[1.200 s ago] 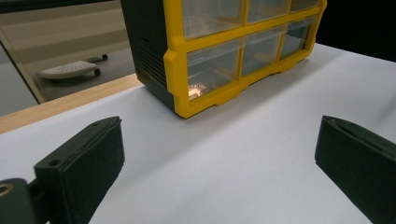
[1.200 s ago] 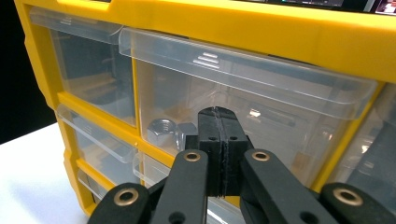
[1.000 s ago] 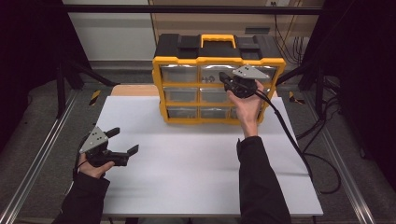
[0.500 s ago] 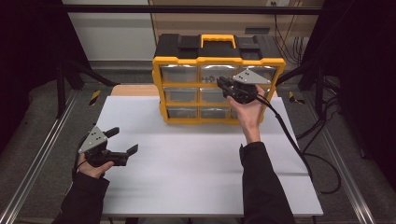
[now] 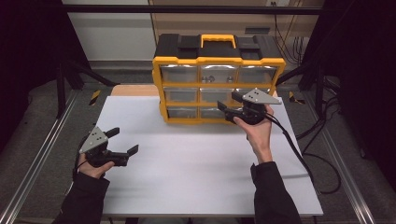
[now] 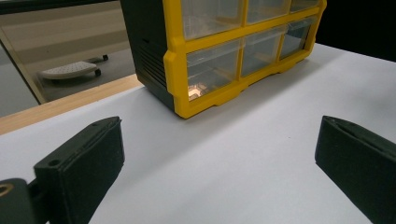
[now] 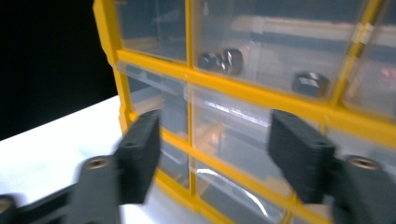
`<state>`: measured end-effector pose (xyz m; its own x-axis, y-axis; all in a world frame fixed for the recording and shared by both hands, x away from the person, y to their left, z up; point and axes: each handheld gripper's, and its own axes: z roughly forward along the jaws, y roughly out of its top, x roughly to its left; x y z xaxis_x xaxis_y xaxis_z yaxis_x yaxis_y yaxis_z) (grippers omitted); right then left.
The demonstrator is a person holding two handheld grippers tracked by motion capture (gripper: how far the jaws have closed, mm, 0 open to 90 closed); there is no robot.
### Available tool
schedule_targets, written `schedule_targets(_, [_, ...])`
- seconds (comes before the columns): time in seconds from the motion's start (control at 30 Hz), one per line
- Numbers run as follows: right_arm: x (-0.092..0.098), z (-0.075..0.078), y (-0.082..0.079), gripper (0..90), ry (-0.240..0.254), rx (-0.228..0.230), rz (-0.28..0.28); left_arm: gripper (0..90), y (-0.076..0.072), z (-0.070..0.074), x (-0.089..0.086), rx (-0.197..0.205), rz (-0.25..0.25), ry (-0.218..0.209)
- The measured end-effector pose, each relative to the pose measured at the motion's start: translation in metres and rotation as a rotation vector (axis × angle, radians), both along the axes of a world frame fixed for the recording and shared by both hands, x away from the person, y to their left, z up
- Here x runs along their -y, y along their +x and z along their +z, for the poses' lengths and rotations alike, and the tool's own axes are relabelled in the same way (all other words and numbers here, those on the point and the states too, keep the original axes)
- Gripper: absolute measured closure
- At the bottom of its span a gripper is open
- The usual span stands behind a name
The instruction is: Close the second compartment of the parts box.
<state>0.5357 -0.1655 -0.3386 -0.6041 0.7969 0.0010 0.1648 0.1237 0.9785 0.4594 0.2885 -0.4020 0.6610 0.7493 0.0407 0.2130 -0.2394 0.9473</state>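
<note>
**Right gripper parted before the drawer cabinet**

Standing at the far middle of the white table (image 5: 196, 158): a yellow-and-black drawer cabinet (image 5: 217, 86), three rows of clear drawers, a yellow handle on its black top. Facing the person, drawer fronts forward.

Held at the cabinet's front, toward its right end: the right gripper (image 5: 229, 106), pointed at the middle and lower rows, tips just beside the drawer fronts; touching or not, cannot tell from above. Jaws just opened and now parted to a middling width, nothing between them. In the right gripper view, blurred: the right gripper (image 7: 212, 154) framing the middle drawer (image 7: 233, 140) of the middle row, yellow dividers running behind the gap. Above it, in a top-row drawer, a few dark metal nuts (image 7: 222, 60).

Well apart from the cabinet, near the table's left edge on the person's side: the left gripper (image 5: 122, 141), low over the white surface, jaws spread wide and empty. In the left gripper view, the left gripper (image 6: 215, 154) aimed across bare tabletop toward the cabinet's lower left corner, cabinet (image 6: 233, 56) far beyond the tips.
</note>
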Motion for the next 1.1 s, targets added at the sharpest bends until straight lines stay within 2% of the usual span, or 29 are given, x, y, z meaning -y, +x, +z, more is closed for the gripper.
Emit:
schedule_targets(0.07, [0.005,-0.004,-0.005,23.2,0.004,-0.016,-0.015,0.5,0.000,0.000,0.000,-0.001,0.001,0.002])
schedule_targets(0.13, [0.008,-0.006,-0.008,17.4,-0.014,-0.006,-0.024,0.5,0.000,0.000,0.000,-0.001,0.000,0.001])
schedule_targets(0.27, [0.013,-0.011,-0.016,5.9,-0.004,-0.011,-0.035,0.5,0.000,-0.001,0.000,-0.003,0.001,0.003])
schedule_targets(0.37, [0.017,-0.016,-0.023,2.4,-0.027,-0.009,-0.047,0.4,0.000,-0.001,0.000,-0.004,0.001,0.002])
schedule_targets(0.6, [0.028,-0.026,-0.037,0.7,-0.005,-0.016,-0.039,0.3,0.000,-0.001,0.000,-0.005,0.001,-0.004])
schedule_targets(0.87, [0.043,-0.043,-0.055,0.6,-0.012,-0.024,-0.034,0.2,0.000,-0.002,0.001,-0.007,0.000,-0.003])
schedule_targets(0.97, [0.047,-0.049,-0.062,0.7,0.005,-0.032,-0.026,0.2,-0.001,-0.003,0.001,-0.007,0.002,-0.005])
schedule_targets(1.0, [0.050,-0.052,-0.064,0.6,-0.010,-0.032,-0.026,0.2,-0.001,-0.003,0.000,-0.007,0.003,-0.006])
schedule_targets(1.1, [0.053,-0.058,-0.069,0.6,-0.008,-0.041,-0.021,0.2,-0.001,-0.004,0.000,-0.008,0.004,-0.003])
